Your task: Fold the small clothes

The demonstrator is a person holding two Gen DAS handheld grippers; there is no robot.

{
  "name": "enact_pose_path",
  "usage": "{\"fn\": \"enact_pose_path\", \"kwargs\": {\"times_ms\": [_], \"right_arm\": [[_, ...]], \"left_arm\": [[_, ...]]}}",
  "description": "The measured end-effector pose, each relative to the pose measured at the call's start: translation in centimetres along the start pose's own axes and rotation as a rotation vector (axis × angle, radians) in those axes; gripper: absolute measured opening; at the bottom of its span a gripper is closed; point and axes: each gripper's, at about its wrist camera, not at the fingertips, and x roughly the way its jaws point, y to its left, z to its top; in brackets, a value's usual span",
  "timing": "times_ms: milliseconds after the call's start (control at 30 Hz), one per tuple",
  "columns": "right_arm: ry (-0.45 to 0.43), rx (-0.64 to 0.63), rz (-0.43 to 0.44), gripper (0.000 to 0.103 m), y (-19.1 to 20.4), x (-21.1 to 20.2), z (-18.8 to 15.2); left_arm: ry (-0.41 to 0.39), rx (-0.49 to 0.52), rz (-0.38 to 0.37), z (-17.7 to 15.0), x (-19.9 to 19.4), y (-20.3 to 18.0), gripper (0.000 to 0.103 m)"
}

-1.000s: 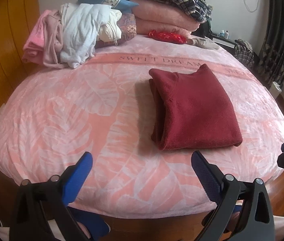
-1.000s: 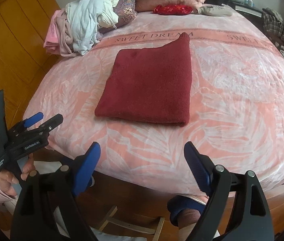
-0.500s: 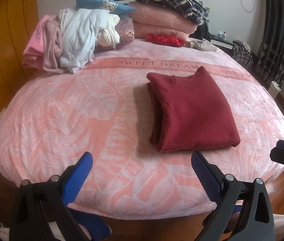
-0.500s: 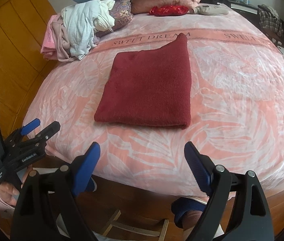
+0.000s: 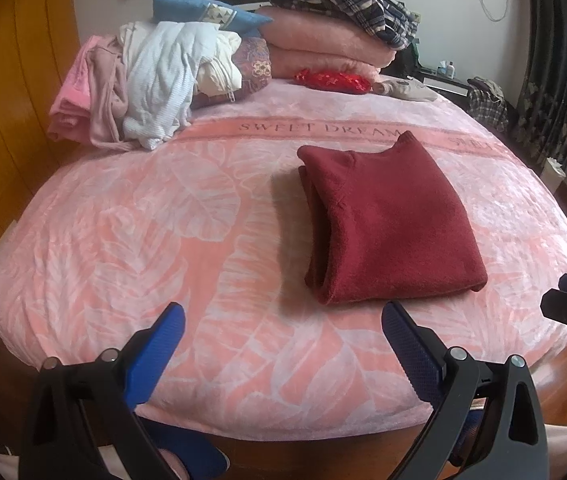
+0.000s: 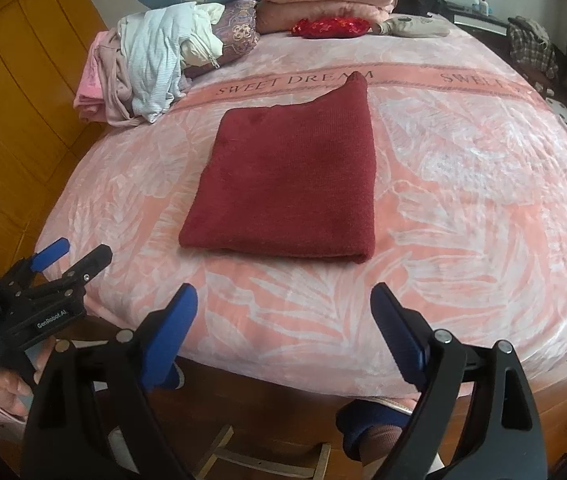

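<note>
Folded dark red garment (image 6: 287, 184) lies flat at centre frame on the pink bedspread (image 6: 463, 208), touched by neither claw. Left claw (image 5: 283, 332) at lower frame: jaws apart, nothing between them. Right claw (image 6: 283, 312): jaws apart, empty, having just opened slightly wider. Unfolded clothes pile (image 5: 143, 88) sits upper left.

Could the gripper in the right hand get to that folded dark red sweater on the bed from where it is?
Probably yes. The right gripper is open and empty, and only bare pink blanket lies between it and the red sweater; nothing blocks the way.
</note>
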Motion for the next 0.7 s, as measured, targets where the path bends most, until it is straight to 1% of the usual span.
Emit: {"fn": "enact_pose_path", "kwargs": {"times_ms": [267,700], "right_arm": [[0.001,-0.001,-0.005,0.088,-0.06,0.21,-0.07],[-0.008,-0.008,-0.001,0.088,-0.03,0.31,-0.27]], "left_arm": [[0.006,-0.009,0.007,-0.14,0.34,0.19,0.099],[0.009,0.005,0.010,-0.37,0.54,-0.09,0.099]]}}
